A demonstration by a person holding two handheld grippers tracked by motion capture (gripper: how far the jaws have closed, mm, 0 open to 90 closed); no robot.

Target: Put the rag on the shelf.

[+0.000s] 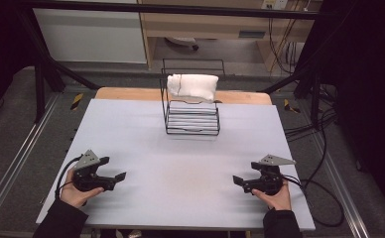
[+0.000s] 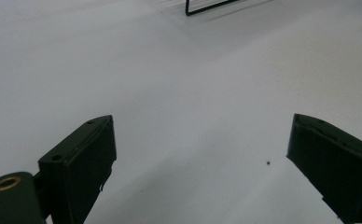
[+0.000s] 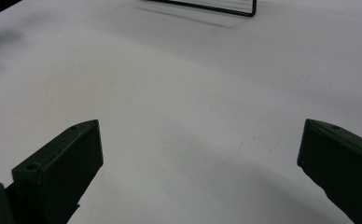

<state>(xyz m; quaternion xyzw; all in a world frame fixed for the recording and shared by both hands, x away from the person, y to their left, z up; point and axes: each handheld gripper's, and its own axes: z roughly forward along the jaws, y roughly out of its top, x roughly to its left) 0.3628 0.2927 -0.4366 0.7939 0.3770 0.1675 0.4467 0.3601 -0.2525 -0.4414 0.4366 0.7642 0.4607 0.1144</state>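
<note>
A black wire rack (image 1: pixel 191 115) stands at the far middle of the white table (image 1: pixel 175 158), with a folded white towel (image 1: pixel 192 86) draped over its top. My left gripper (image 1: pixel 119 177) rests near the front left, held by a hand, jaws wide apart with nothing between them. At the front right my right gripper (image 1: pixel 238 180) is held the same way, open and empty. In the left gripper view the open gripper (image 2: pixel 201 154) faces bare table, with a corner of the rack (image 2: pixel 212 6) at the top. The right gripper view shows that gripper (image 3: pixel 200 154) open, the rack's base (image 3: pixel 207 7) far off.
Black cables (image 1: pixel 319 198) trail off the table's right side onto the floor. A dark metal frame (image 1: pixel 41 74) surrounds the table, and a wooden board edge (image 1: pixel 131 94) shows behind the white top. Broad bare table lies between the grippers and the rack.
</note>
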